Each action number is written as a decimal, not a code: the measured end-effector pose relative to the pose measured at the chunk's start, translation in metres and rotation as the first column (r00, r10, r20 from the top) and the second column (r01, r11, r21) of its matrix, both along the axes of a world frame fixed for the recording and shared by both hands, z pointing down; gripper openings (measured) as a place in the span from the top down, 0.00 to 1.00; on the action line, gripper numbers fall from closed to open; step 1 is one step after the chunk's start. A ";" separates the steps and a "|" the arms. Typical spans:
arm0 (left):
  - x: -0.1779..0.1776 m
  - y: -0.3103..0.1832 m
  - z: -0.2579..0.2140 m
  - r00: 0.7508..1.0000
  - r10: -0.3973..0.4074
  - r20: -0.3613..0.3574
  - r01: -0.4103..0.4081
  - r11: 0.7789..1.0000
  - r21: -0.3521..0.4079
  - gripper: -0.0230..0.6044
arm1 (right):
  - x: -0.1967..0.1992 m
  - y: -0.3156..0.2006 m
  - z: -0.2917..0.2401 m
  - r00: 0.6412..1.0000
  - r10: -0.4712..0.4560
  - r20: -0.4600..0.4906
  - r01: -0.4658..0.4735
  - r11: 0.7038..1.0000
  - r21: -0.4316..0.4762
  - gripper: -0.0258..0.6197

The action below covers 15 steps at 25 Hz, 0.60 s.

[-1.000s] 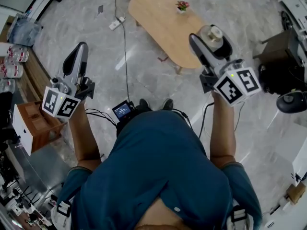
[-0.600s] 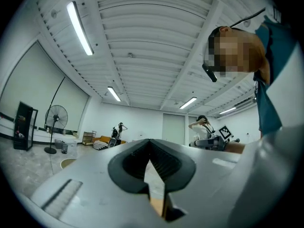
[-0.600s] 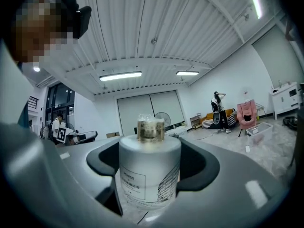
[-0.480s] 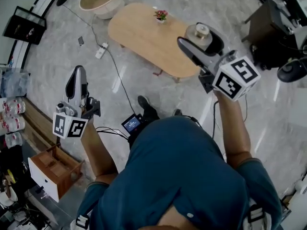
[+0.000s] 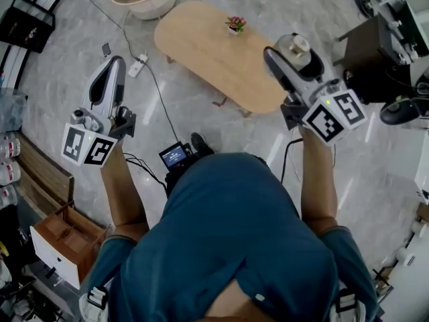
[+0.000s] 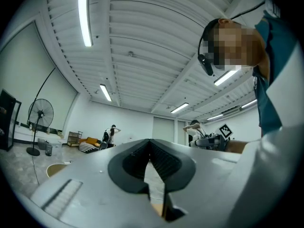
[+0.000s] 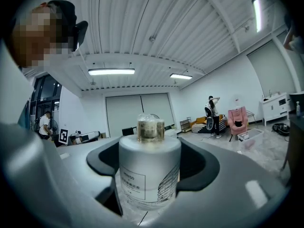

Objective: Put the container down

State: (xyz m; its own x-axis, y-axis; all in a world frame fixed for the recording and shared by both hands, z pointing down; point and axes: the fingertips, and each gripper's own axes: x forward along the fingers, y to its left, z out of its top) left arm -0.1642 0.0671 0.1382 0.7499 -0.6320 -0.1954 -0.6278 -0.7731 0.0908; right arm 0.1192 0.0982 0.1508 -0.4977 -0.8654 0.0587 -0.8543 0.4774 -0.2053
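A potted plant (image 5: 235, 25) is sitting on an oval wooden table (image 5: 208, 56); a power strip (image 5: 138, 66) is lying nearby on the floor (image 5: 67, 66).

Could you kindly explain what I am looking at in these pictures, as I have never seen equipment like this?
There is no robot here: a person in a teal shirt holds a hand-held gripper in each hand. The head view comes from a camera on the person's head, looking steeply down. The other two views come from cameras riding on each tool, looking along its jaws. The left hand-held gripper is shut and empty. The right hand-held gripper is clamped on the container, a frosted white bottle with a stopper, held up in the air. On the floor below, an oval wooden table carries a small potted plant.
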 end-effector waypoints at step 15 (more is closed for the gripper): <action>-0.045 -0.054 0.002 0.999 0.016 -0.036 -0.016 1.000 -0.009 0.97 | -0.050 -0.053 -0.003 1.000 -0.001 -0.019 0.000 1.000 -0.014 0.43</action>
State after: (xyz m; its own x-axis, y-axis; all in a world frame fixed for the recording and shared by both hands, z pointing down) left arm -0.2091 0.0130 0.1407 0.7525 -0.6219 -0.2167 -0.6117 -0.7820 0.1200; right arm 0.0693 0.0456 0.1473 -0.4969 -0.8641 0.0798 -0.8578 0.4752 -0.1960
